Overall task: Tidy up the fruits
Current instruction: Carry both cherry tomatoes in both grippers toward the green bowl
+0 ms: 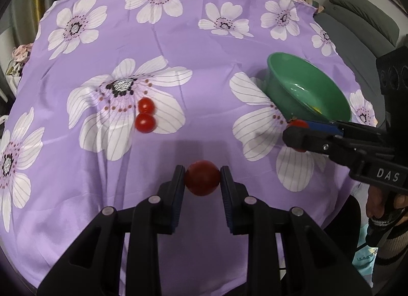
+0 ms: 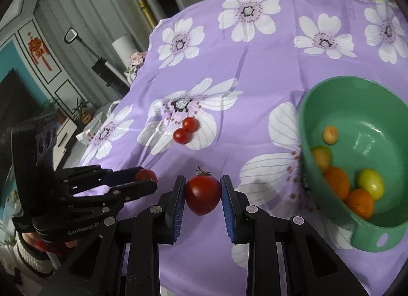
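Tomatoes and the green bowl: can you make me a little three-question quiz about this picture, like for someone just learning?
1. True or false: each gripper, the left gripper and the right gripper, is shut on a red tomato.
2. How many red tomatoes lie loose on the purple flowered cloth?
A. none
B. two
C. five
3. Fill in: the green bowl holds orange, yellow and ____ fruits, but no red one.

Key
1. True; the right tomato has a stem, the left tomato shows none.
2. B; they touch each other.
3. Yellow-green.
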A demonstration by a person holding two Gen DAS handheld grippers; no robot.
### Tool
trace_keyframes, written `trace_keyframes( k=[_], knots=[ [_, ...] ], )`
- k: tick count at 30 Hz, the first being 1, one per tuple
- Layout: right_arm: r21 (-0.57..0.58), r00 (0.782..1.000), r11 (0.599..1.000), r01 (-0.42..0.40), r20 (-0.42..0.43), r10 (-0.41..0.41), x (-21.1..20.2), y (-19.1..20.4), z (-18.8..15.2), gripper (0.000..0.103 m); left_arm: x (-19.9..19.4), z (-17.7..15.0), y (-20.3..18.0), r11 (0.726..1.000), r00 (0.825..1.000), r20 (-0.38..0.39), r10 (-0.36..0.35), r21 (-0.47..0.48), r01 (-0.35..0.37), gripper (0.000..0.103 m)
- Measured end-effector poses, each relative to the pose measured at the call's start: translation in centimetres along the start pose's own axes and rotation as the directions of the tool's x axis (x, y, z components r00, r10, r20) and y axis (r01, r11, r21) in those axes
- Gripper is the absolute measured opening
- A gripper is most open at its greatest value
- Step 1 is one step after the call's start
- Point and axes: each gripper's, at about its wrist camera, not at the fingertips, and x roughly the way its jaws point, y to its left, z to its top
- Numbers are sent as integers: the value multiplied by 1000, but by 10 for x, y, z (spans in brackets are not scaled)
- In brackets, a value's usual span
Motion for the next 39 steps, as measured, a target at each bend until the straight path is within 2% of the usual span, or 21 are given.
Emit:
trace_keyframes(
  k=[13,19,30,39],
  knots=[
    [53,998,999,12,68,-16,-21,-25,-2,29,10,19,-31,998,1000,5,-9,68,8,27],
    [80,994,996,29,100,-37,-31,-38,-3,29,13,34,-48,994,999,30,-32,106,29,27],
    [143,982,987,72,160,-95,-52,-65,-3,29,20,64,-77,981,992,56,-115,164,105,27],
    [212,966,968,138,186,-178,-65,-92,-6,29,34,84,-102,964,981,59,-185,205,170,27]
  ],
)
